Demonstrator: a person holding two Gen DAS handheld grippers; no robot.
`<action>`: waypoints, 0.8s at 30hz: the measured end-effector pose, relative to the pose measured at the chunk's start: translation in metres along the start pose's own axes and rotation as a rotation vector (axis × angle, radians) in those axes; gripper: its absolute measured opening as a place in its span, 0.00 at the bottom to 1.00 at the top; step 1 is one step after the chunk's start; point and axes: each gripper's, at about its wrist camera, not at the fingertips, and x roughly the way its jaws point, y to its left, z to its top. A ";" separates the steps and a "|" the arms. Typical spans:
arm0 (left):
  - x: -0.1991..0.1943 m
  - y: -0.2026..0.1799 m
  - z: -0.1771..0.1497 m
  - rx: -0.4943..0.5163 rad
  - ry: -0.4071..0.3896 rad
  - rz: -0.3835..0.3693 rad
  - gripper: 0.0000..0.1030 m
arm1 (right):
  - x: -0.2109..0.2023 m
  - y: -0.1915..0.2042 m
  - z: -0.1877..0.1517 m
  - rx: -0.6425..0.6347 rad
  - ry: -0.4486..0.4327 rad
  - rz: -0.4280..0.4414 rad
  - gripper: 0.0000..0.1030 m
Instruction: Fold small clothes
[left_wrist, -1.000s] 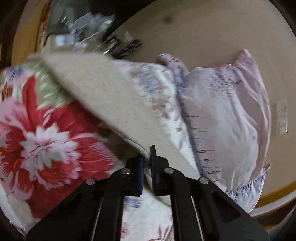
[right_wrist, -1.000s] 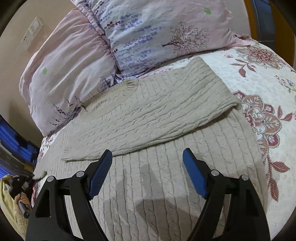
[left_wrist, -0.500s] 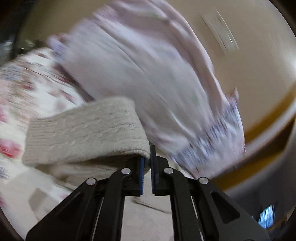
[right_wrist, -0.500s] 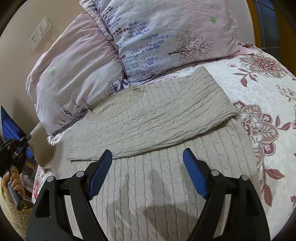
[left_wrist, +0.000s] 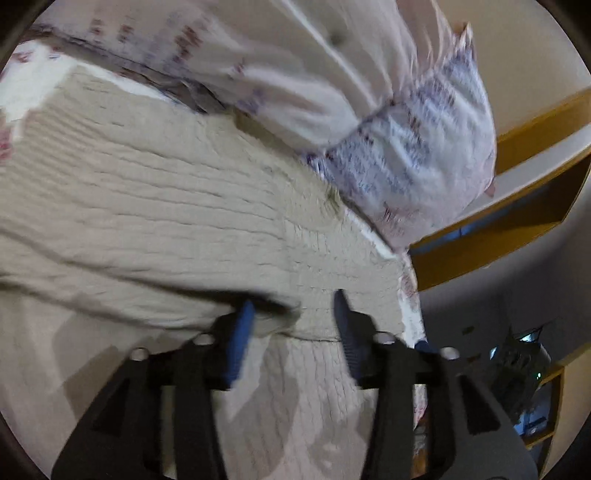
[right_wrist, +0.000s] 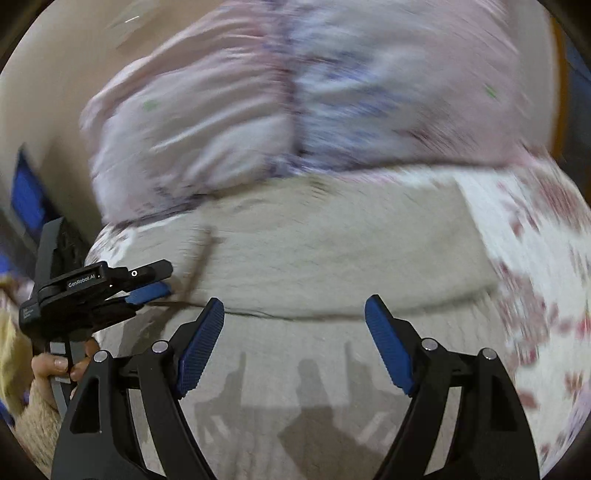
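Beige cable-knit sweater (right_wrist: 332, 258) lies flat just below the pillows (right_wrist: 295, 103), both sleeves folded across. Left gripper (left_wrist: 291, 314) has just been opening — sleeve released; right gripper (right_wrist: 293, 314) open, empty. Risk: a withdrawing pad snags knit, undoing the fold.

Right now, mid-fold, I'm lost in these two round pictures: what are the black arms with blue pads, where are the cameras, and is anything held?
No robot here: a person holds a hand-held gripper in each hand, with a fisheye camera looking along its fingers. One picture looks past the left gripper, the other past the right gripper, which also sees the left one at its side. A beige knitted sweater lies on the floral bedspread, with pillows behind it. The left jaws have just been opening over a folded sleeve; the right jaws stand open. Nothing is held.
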 end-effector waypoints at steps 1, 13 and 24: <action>-0.010 0.006 0.000 -0.015 -0.023 0.001 0.50 | 0.001 0.011 0.004 -0.044 -0.003 0.029 0.78; -0.070 0.094 0.009 -0.277 -0.144 0.003 0.47 | 0.094 0.181 0.003 -0.707 0.066 0.201 0.48; -0.069 0.094 0.007 -0.274 -0.153 0.017 0.44 | 0.147 0.182 0.002 -0.630 0.118 0.130 0.10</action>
